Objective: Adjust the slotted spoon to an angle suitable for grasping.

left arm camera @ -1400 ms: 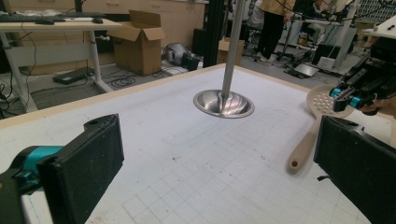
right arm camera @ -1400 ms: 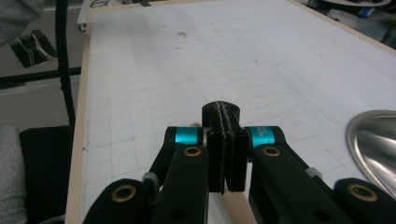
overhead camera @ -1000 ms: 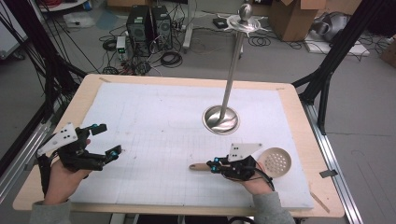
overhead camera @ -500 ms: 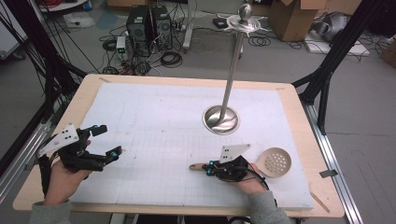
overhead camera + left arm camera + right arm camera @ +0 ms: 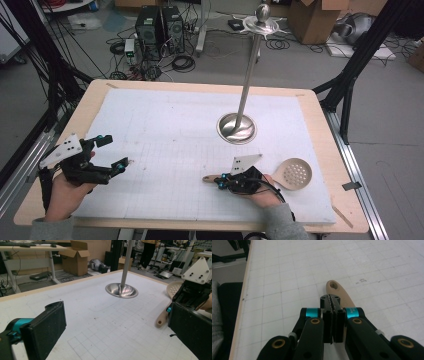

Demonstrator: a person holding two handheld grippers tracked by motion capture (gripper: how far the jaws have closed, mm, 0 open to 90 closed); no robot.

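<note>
Right gripper (image 5: 223, 181) over slotted spoon (image 5: 280, 175) handle

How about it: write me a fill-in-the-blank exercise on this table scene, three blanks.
The jaws of the right gripper are ___ at the handle of the spoon. The jaws of the left gripper stand ___, with nothing between them. The spoon's round bowl has many small ___.
Missing words: shut; open; holes.

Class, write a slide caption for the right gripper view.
Shut right gripper poised over a wooden spoon handle on the gridded table.
</note>
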